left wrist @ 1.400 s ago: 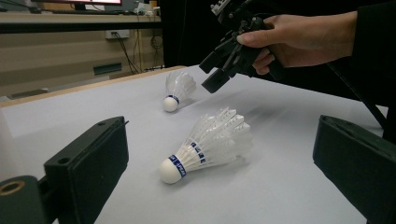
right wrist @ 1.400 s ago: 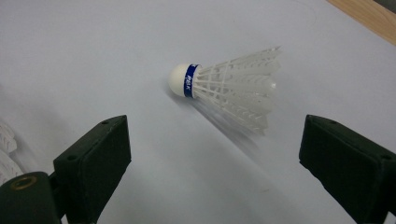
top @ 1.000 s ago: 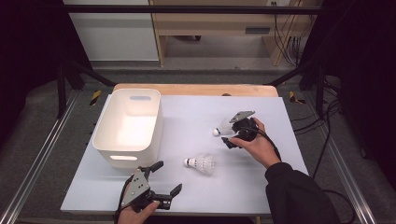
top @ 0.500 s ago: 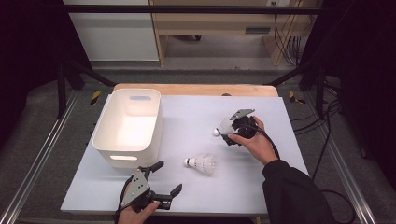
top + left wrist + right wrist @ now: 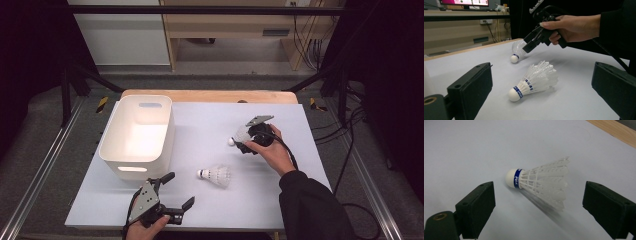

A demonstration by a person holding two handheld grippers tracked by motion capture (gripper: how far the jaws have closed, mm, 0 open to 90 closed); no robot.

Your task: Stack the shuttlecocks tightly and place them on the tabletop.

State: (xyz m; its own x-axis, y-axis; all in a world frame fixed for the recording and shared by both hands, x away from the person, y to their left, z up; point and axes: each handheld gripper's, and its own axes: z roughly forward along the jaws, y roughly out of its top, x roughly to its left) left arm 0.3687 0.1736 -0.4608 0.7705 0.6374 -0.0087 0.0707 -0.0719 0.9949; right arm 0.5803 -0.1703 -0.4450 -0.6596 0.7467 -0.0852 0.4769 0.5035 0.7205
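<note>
White table, wood edge, white bin left, dark rm.

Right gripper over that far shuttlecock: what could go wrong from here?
1. The right gripper is open with its jaws either side of the far shuttlecock, which lies on its side; closing on the skirt could crush the feathers.
2. Its rounded cork faces one jaw, so a glancing touch might roll it away.
3. The near shuttlecock lies between it and the white bin; a low carry could knock it.

High overhead view, two low close-ups
</note>
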